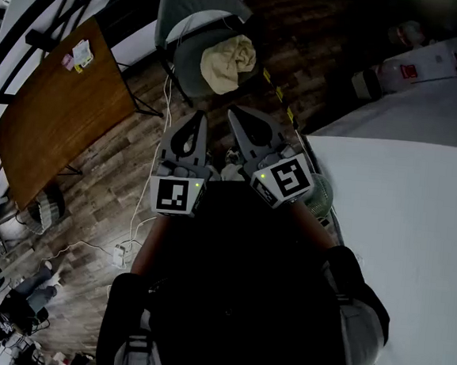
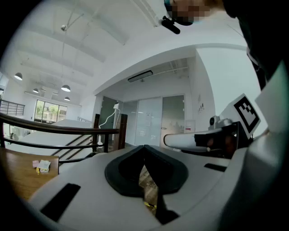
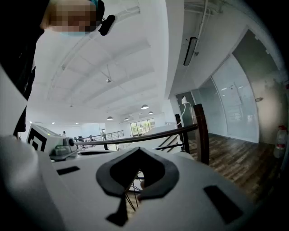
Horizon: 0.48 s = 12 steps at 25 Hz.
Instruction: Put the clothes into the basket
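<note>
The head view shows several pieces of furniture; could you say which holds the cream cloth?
The grey chair holds the cream cloth; the wooden table has none.

Cloth [image 1: 229, 65] on chair [image 1: 198, 8], table [image 1: 59, 115] to its left

My head camera looks steeply down past the person's dark torso [image 1: 243, 282] onto the left tongs [image 1: 195, 127] and right tongs [image 1: 242, 122], close below, with wooden floor [image 1: 133, 185] beyond. Each tongs camera sits just behind its own jaws, facing level across the room. Both catch the dark handrail [image 2: 54, 128] [image 3: 149, 135], and each sees the other's marker cube [image 2: 246, 113] [image 3: 38, 137].
</note>
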Each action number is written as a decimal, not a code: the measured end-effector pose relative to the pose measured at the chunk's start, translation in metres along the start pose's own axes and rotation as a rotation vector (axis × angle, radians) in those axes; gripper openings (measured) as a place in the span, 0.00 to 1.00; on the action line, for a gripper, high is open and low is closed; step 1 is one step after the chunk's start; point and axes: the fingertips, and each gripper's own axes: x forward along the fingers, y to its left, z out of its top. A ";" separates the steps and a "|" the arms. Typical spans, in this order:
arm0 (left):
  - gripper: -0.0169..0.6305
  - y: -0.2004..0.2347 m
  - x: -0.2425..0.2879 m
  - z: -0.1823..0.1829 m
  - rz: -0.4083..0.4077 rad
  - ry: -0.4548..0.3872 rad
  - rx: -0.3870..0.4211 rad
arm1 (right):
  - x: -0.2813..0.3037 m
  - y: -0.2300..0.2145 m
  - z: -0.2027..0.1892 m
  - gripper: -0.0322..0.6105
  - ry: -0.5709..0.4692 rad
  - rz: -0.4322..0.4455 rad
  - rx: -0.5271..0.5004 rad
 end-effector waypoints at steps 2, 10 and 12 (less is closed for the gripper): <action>0.05 0.002 0.001 -0.007 0.005 0.027 -0.032 | -0.001 0.000 -0.001 0.06 0.002 0.001 0.004; 0.05 0.000 0.004 -0.006 -0.007 0.029 -0.043 | -0.003 0.000 -0.001 0.06 0.005 0.000 0.003; 0.05 0.000 0.005 -0.007 -0.003 0.036 -0.037 | -0.004 0.000 -0.001 0.06 0.003 0.001 0.001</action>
